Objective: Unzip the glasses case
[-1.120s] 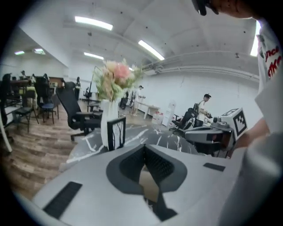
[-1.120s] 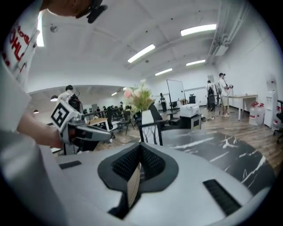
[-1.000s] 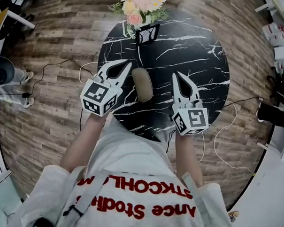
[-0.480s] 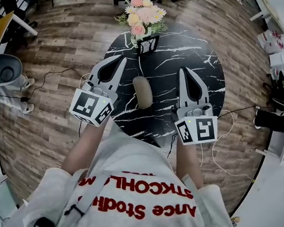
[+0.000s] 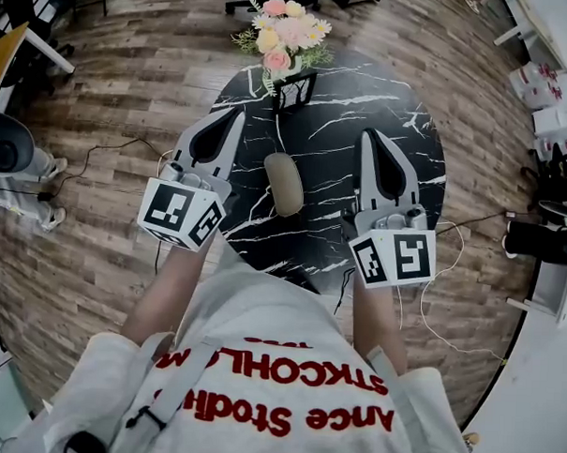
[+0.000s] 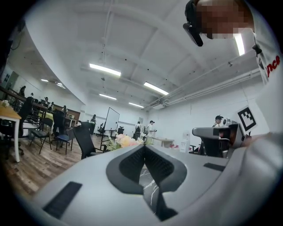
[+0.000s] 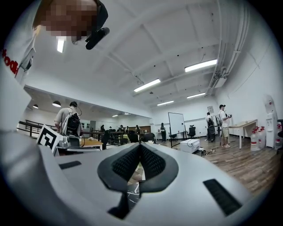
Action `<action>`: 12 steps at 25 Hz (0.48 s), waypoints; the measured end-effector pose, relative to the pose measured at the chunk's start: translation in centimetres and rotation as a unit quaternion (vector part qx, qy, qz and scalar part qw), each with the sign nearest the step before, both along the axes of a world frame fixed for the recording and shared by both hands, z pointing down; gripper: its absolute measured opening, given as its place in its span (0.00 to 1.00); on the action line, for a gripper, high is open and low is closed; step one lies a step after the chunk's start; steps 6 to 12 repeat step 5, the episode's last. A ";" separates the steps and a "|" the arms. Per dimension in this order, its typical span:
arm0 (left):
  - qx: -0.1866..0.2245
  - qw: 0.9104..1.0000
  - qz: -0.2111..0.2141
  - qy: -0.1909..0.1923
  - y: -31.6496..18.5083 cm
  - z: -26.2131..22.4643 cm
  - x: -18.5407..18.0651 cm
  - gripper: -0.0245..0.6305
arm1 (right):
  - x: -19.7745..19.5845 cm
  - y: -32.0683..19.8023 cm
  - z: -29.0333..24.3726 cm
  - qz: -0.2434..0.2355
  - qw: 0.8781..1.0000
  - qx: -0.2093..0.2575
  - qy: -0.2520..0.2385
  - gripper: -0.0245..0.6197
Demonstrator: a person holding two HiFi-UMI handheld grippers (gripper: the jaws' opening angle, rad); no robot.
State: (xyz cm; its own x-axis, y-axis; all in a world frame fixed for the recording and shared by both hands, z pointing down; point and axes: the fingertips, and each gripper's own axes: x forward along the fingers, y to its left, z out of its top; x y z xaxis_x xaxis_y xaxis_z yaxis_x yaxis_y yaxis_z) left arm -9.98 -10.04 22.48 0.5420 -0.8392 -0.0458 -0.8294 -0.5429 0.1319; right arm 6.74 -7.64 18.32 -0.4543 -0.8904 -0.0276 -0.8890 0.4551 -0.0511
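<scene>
A beige oval glasses case lies flat near the middle of the round black marble table. My left gripper is held above the table's left edge, to the left of the case, jaws shut and empty. My right gripper hovers to the right of the case, also shut with nothing in it. Both point level and away from me, clear of the case. In the left gripper view the tips meet, and in the right gripper view the tips meet; the case shows in neither.
A vase of pink and yellow flowers and a small black sign holder stand at the table's far edge. Cables trail over the wooden floor on both sides. A grey device sits at the left, boxes at the right.
Both grippers have risen off the table and tilted up to level beside the case, most of it in the first half second. The case has not moved.
</scene>
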 end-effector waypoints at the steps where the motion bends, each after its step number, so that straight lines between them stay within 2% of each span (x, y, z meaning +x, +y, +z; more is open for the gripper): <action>1: 0.000 1.000 -0.001 0.001 0.0 -0.1 0.0 0.05 | 0.0 0.1 -0.1 0.000 1.000 0.001 0.001 0.06; 12: 0.000 1.000 0.001 0.002 0.2 -0.5 0.3 0.05 | 0.0 0.4 -0.4 0.001 1.000 0.000 0.006 0.06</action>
